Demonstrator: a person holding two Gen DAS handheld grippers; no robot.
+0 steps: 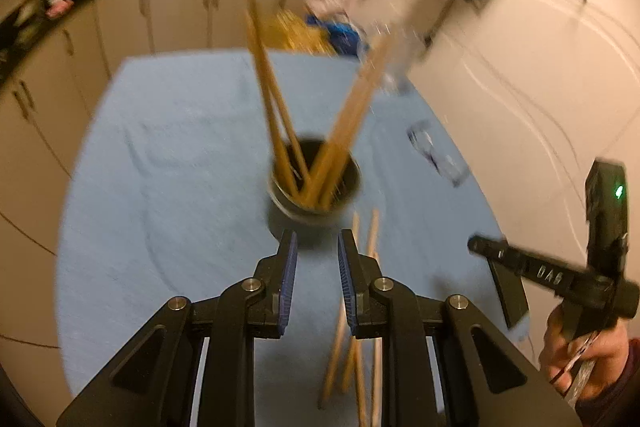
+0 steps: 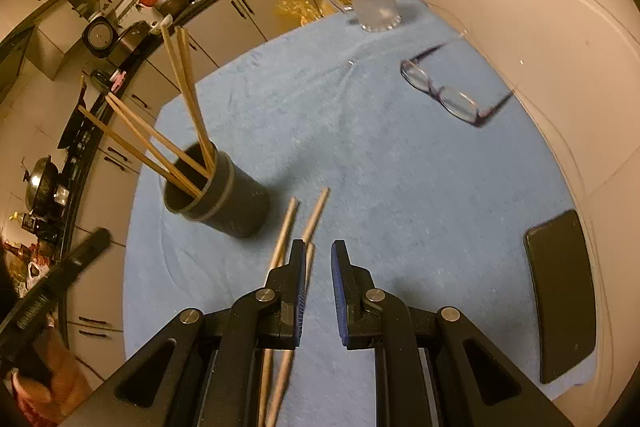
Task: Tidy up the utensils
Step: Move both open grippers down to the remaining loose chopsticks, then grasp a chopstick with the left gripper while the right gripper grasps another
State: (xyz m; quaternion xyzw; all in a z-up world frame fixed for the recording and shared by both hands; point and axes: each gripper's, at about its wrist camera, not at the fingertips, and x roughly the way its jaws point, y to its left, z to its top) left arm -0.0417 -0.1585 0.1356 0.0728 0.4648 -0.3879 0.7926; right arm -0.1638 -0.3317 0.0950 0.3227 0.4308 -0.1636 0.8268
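Blue towel-covered table: both the left gripper and right gripper stand slightly parted, empty, over loose thin wooden chopsticks lying beside the dark cylindrical holder; light, stiff, slippery, best pinched mid-shaft

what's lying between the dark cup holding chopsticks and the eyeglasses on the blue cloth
Nothing: in the right wrist view, only bare blue cloth stretches from the dark cup to the eyeglasses. The loose chopsticks lie nearer the camera.

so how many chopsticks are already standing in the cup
4, as far as the right wrist view shows: two chopsticks lean toward the far rim of the dark cup, two lean left. More may be hidden inside.
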